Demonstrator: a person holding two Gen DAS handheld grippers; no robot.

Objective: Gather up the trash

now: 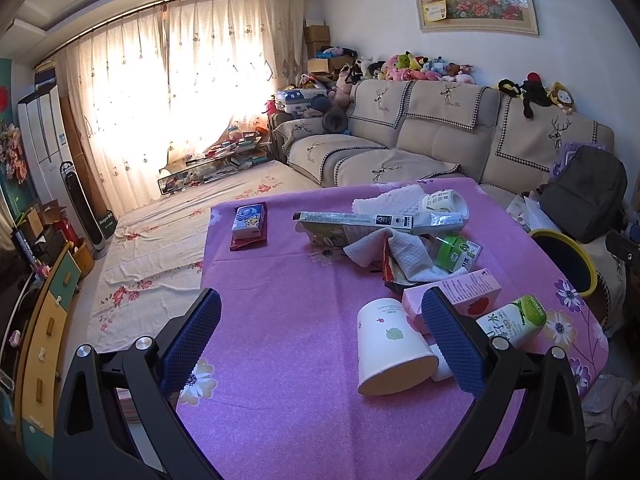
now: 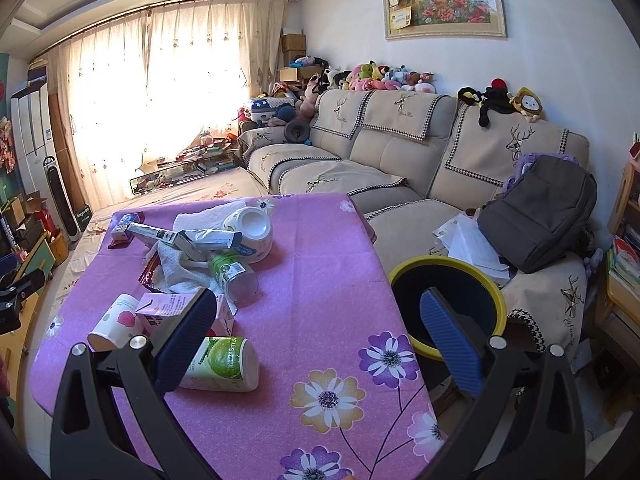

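Note:
Trash lies on a table with a purple flowered cloth (image 1: 288, 288) (image 2: 320, 264): a tipped paper cup (image 1: 390, 346) (image 2: 114, 322), a pink carton (image 1: 452, 300) (image 2: 168, 306), a green-labelled drink can (image 1: 510, 320) (image 2: 222, 364), a green bottle (image 1: 456, 254) (image 2: 232, 272), white cloths, a long box (image 1: 352, 220) and a white bowl (image 2: 250, 234). A yellow-rimmed dark bin (image 2: 448, 300) (image 1: 564, 260) stands right of the table. My left gripper (image 1: 320, 328) is open above the cloth, left of the cup. My right gripper (image 2: 318, 328) is open, between the can and the bin.
A tissue pack on a red wrapper (image 1: 248, 226) lies at the table's far left. A beige sofa (image 2: 400, 168) with a grey backpack (image 2: 540, 212) and papers stands behind the table and bin. A flowered sheet covers the floor by the curtains.

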